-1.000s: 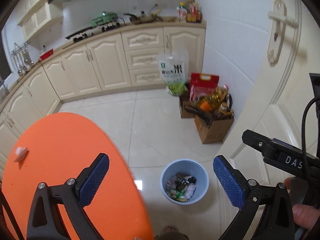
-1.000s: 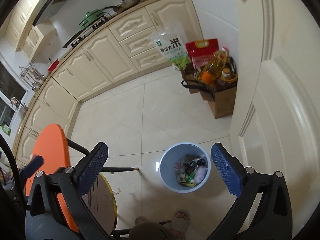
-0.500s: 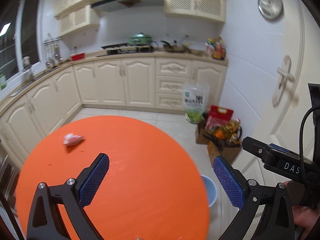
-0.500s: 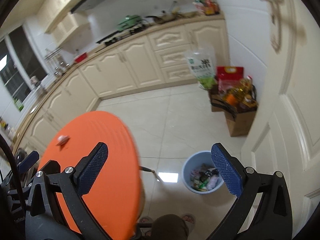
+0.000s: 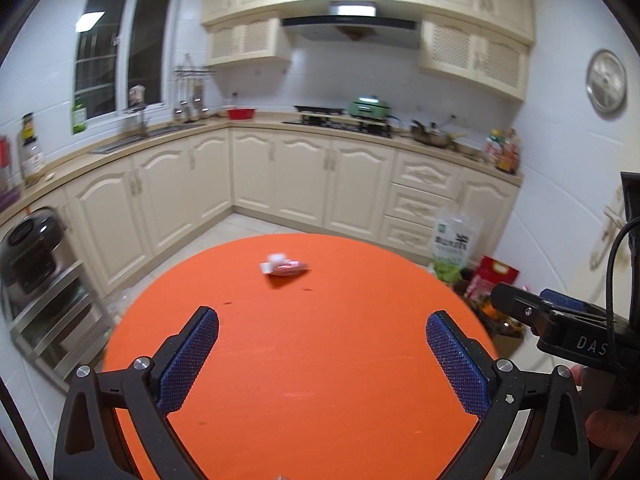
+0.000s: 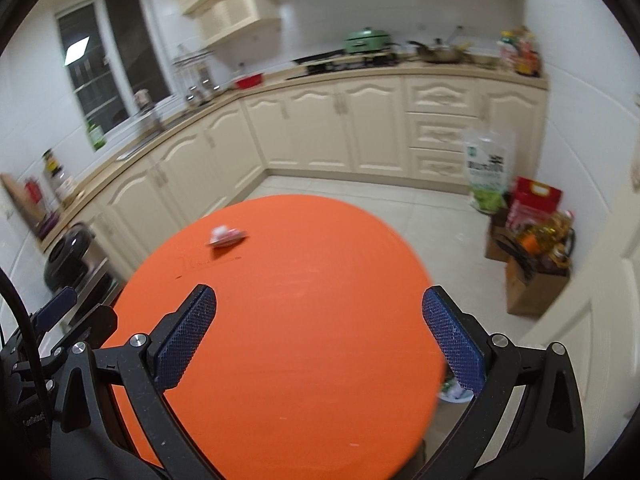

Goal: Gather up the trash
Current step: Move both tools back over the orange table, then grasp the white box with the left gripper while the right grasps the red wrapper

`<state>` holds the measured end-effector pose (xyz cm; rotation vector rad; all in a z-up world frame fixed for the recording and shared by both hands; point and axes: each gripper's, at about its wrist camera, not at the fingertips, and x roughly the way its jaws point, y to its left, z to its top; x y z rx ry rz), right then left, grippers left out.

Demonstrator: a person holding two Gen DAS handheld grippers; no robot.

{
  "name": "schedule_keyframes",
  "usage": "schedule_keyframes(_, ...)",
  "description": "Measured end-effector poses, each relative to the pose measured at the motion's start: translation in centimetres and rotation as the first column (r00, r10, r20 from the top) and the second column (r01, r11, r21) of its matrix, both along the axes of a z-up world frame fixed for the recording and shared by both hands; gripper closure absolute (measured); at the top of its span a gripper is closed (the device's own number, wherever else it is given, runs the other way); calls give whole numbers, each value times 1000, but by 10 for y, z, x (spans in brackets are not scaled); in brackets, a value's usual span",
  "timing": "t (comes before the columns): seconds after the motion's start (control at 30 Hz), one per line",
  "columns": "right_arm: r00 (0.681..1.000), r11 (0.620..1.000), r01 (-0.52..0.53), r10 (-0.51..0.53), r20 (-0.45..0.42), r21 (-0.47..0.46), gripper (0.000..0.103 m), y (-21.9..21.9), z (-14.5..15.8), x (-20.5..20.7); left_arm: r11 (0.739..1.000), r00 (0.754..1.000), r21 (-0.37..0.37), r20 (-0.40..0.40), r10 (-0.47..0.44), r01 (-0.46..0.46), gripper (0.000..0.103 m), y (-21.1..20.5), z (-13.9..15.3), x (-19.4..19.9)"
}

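Observation:
A small crumpled white and pink wrapper (image 5: 283, 268) lies on the far part of the round orange table (image 5: 320, 360); the right wrist view shows the wrapper (image 6: 226, 236) at the table's (image 6: 304, 320) far left. My left gripper (image 5: 322, 356) hovers open over the near half of the table, well short of the wrapper, nothing between its fingers. My right gripper (image 6: 319, 334) is open too, above the table's near side. Just a sliver of the blue trash bin (image 6: 454, 392) shows behind the table's right edge.
Cream kitchen cabinets (image 5: 304, 176) run along the back and left walls. A rice bag (image 6: 488, 168), a red bag and a cardboard box of bottles (image 6: 536, 276) stand on the floor at the right. A black cooker (image 5: 28, 252) sits on a rack at the left.
Both cameras have tilted up and swung from the floor bin to the orange table. The wrapper now lies ahead of both grippers; the bin is nearly hidden. Both stayed open.

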<state>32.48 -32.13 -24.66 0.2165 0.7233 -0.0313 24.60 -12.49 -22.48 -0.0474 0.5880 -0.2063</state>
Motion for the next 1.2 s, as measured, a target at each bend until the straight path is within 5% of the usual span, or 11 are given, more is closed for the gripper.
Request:
schedule_keyframes(0.2, 994, 993, -106, 105, -11, -45, 0, 51, -9, 26, 995, 995, -19, -1, 96, -96, 1, 27, -10, -3)
schedule_keyframes(0.43, 979, 979, -197, 193, -64, -55, 0, 90, -40, 95, 987, 985, -21, -71, 159, -161, 1, 40, -34, 52)
schedule_keyframes(1.0, 920, 940, -335, 311, -237, -68, 2, 118, -140, 250, 970, 944, 38, -226, 241, -239, 1, 20, -42, 291)
schedule_keyframes(1.2, 908, 937, -348, 326, -264, -40, 22, 124, -157, 270, 973, 943, 55, -243, 229, -223, 1, 7, -44, 343)
